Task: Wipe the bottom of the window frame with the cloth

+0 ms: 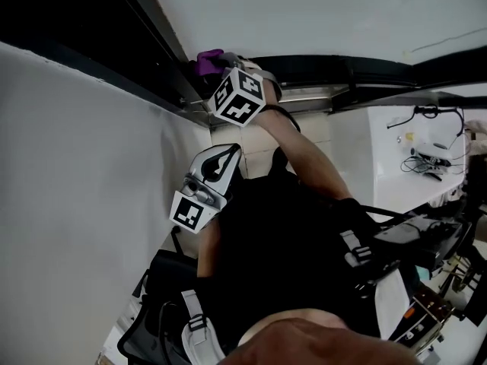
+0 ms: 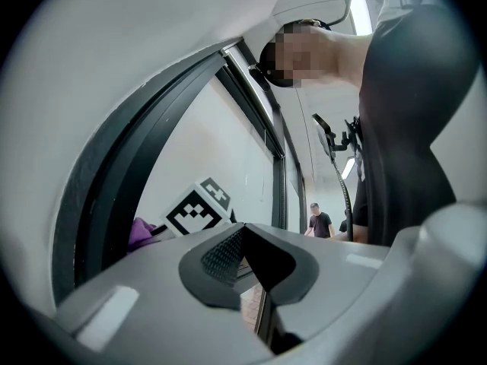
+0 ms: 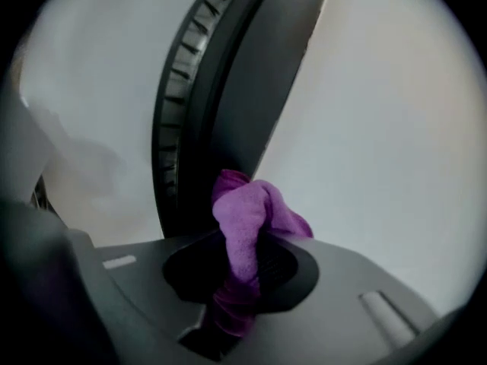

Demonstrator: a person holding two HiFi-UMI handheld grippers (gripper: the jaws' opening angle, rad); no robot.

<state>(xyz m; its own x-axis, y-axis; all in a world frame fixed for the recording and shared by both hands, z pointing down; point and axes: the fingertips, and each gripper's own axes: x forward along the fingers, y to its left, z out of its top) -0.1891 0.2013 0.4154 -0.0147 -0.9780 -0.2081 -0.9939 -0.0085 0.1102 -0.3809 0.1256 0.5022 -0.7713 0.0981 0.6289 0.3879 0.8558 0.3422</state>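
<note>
While the right gripper [image 3: 242,258] clamps the purple cloth [image 3: 245,215], its bunched end juts forward at the window frame [image 3: 199,112]. The left gripper [image 2: 242,233] is closed, empty.

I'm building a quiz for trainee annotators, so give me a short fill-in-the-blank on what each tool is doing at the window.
The right tool is shut on a ____ cloth.
The left tool has its jaws together and holds ____.
Beside the cloth runs the window frame, coloured ____.
Missing words: purple; nothing; black.
</note>
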